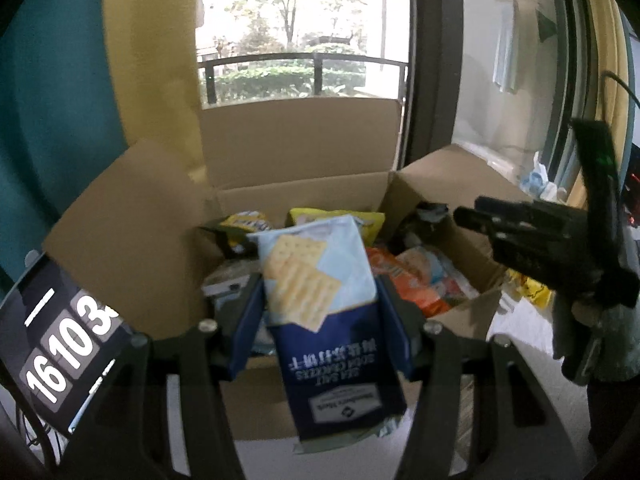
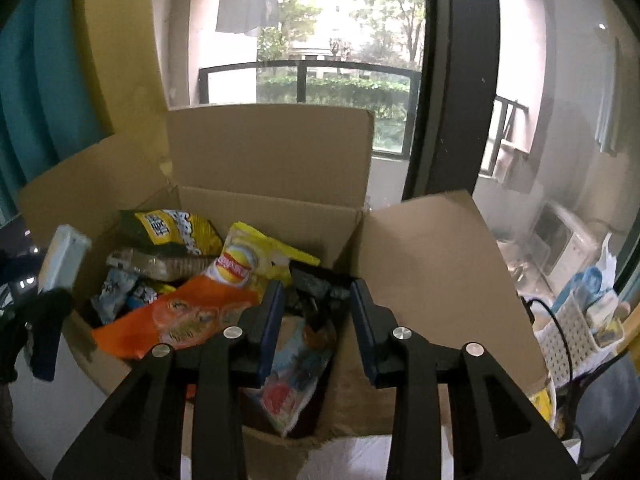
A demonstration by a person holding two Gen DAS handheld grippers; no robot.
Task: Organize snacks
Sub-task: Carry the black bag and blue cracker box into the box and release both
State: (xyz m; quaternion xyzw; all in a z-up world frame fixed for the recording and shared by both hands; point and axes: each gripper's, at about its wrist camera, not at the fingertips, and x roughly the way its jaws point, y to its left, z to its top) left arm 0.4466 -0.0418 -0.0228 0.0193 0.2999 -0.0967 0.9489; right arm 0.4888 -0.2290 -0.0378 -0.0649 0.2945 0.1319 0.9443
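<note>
My left gripper [image 1: 320, 316] is shut on a blue and pale-blue soda cracker bag [image 1: 320, 312], held over the near edge of an open cardboard box [image 1: 296, 196]. The box holds several snack bags: a yellow chip bag [image 2: 248, 256], an orange bag [image 2: 180, 320], a dark green and yellow bag [image 2: 172, 228] and a pale blue bag [image 2: 292, 368]. My right gripper [image 2: 318, 304] is open and empty, over the box's right side. It shows as a black frame in the left wrist view [image 1: 520, 240]. The cracker bag shows at the left edge of the right wrist view [image 2: 64, 256].
The box flaps stand up at the back [image 2: 272, 148], left [image 1: 132, 232] and right [image 2: 432, 260]. A phone with a clock display [image 1: 60, 344] sits at the left. A white perforated basket with clutter [image 2: 576, 328] lies at the right. A window and a balcony rail are behind.
</note>
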